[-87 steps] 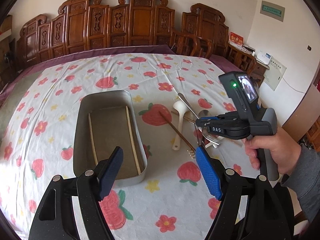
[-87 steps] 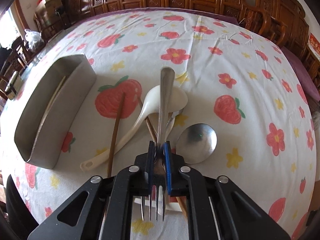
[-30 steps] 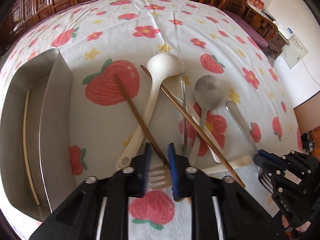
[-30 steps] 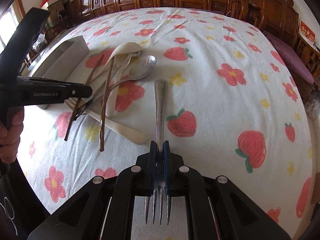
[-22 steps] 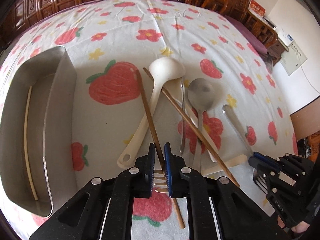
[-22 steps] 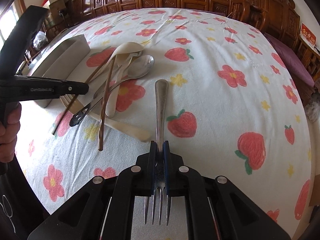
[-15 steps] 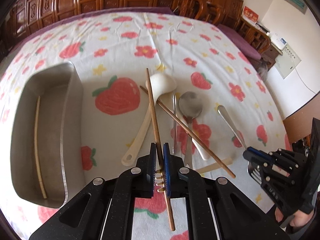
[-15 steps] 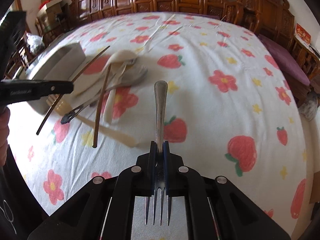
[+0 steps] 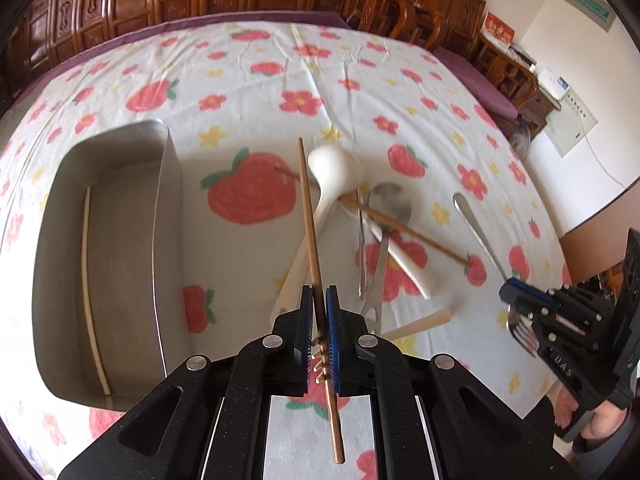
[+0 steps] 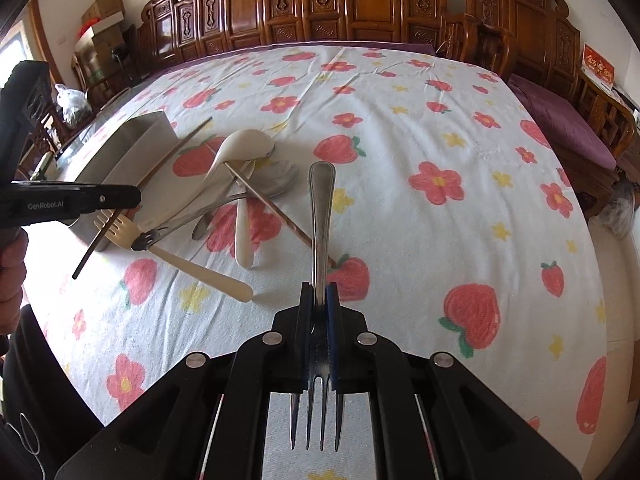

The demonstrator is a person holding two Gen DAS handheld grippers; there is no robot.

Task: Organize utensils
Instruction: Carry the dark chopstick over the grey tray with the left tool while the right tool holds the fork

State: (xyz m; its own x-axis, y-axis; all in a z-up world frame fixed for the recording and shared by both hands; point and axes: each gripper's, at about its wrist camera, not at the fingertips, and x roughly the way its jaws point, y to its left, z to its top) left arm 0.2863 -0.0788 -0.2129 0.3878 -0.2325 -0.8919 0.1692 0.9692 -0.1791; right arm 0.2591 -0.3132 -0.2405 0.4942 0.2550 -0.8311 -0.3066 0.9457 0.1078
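Two slim utensils clamped: brown wooden chopstick (image 9: 310,216), shiny steel fork (image 10: 322,216)

A strawberry-print tablecloth (image 9: 400,92) carries a metal tray (image 9: 168,208), spoons and a chopstick (image 9: 404,228).

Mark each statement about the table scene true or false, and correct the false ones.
1. The right gripper holds a metal fork. True.
2. The left gripper is open and holds nothing. False: it is shut on a brown chopstick.
3. The metal tray holds one pale chopstick. True.
4. The white ladle lies inside the tray. False: it lies on the tablecloth.
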